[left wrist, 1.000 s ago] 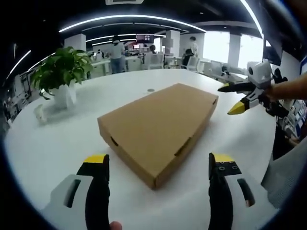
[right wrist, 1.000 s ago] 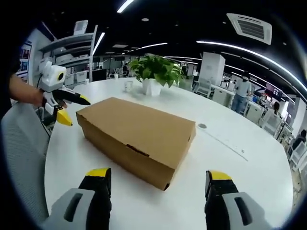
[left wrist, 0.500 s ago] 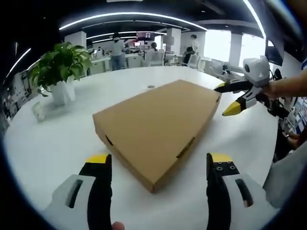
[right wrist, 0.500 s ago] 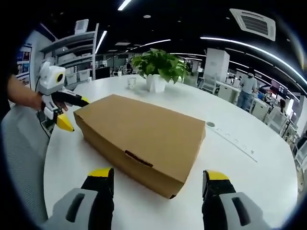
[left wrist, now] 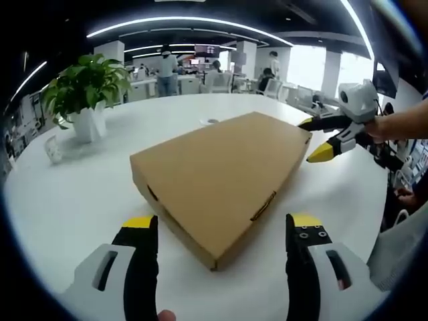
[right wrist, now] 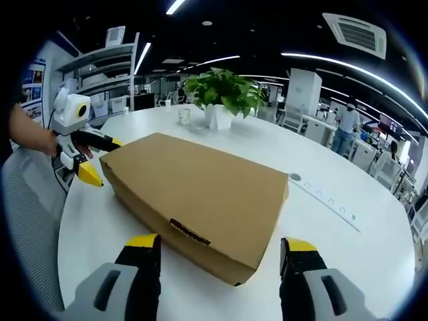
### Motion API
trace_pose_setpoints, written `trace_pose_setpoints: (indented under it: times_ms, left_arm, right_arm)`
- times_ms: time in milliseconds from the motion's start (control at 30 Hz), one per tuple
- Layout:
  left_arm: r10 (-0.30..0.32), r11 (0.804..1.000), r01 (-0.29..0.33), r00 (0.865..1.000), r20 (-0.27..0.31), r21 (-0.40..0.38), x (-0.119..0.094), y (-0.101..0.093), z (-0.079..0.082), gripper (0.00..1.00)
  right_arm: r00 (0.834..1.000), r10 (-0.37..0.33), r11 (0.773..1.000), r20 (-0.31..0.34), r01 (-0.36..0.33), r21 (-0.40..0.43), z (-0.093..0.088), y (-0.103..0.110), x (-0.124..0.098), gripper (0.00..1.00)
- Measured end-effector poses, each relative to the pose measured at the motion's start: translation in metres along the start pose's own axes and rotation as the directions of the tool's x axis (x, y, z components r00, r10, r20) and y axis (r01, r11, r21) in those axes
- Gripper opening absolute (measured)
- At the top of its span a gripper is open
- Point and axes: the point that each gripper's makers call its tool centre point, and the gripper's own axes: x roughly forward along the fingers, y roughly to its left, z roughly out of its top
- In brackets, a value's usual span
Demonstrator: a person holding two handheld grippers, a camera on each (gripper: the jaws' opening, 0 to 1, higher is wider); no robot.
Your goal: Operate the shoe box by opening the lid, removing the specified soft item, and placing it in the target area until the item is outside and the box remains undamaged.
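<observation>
One flat brown cardboard shoe box [left wrist: 221, 177] lay closed on the round white counter [left wrist: 73, 194], its lid down, with one leafy green plant in a white pot [left wrist: 85, 90] and one small white cup [left wrist: 52, 148] standing well apart from it. The left gripper [left wrist: 221, 231] had its two yellow-tipped fingers [left wrist: 140, 224] spread wide and grasping nothing, a near corner of the box between them. The right gripper [right wrist: 221, 247] likewise had its two fingers [right wrist: 144, 242] parted and free, with the box's near long edge just beyond them.
</observation>
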Motion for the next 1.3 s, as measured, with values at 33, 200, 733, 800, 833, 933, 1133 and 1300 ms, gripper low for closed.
trace_pose_setpoints:
  times_ms: [33,200,733,800,833,933,1133,1300]
  left_arm:
    - [0.001,1.000,-0.001,1.000,-0.001,0.002,0.0000,0.0002,0.0000,0.77]
    - [0.001,1.000,-0.001,1.000,0.000,-0.002,0.0007,0.0009,0.0002,0.76]
    - [0.013,1.000,-0.013,1.000,-0.003,0.013,0.0069,0.0059,0.0040,0.68]
    - [0.016,0.999,-0.015,1.000,-0.008,0.031,0.0074,0.0069,0.0030,0.68]
    - [0.014,1.000,-0.014,1.000,-0.007,0.027,0.0078,0.0067,0.0029,0.68]
    - [0.015,1.000,-0.015,1.000,-0.008,0.027,0.0086,0.0071,0.0026,0.68]
    - [0.015,0.999,-0.015,1.000,-0.006,0.030,0.0090,0.0069,0.0026,0.67]
    - [0.012,0.999,-0.012,1.000,-0.008,0.030,0.0084,0.0077,0.0027,0.67]
  right_arm:
    - [1.000,0.001,1.000,0.001,-0.001,0.001,0.0004,-0.0004,0.0004,0.70]
    - [1.000,0.004,1.000,0.001,-0.004,-0.006,0.0025,-0.0005,0.0018,0.70]
    - [1.000,0.029,1.000,-0.013,-0.029,-0.013,0.0011,0.0022,0.0060,0.64]
    - [1.000,0.027,1.000,-0.012,-0.028,-0.010,0.0009,0.0022,0.0059,0.64]
    - [1.000,0.027,1.000,-0.012,-0.027,-0.009,0.0009,0.0022,0.0059,0.64]
    - [1.000,0.025,1.000,-0.012,-0.025,0.000,0.0003,0.0027,0.0058,0.64]
    - [1.000,0.020,1.000,-0.016,-0.020,0.013,0.0000,0.0033,0.0056,0.63]
    - [1.000,0.012,1.000,-0.026,-0.011,0.024,0.0001,0.0052,0.0050,0.63]
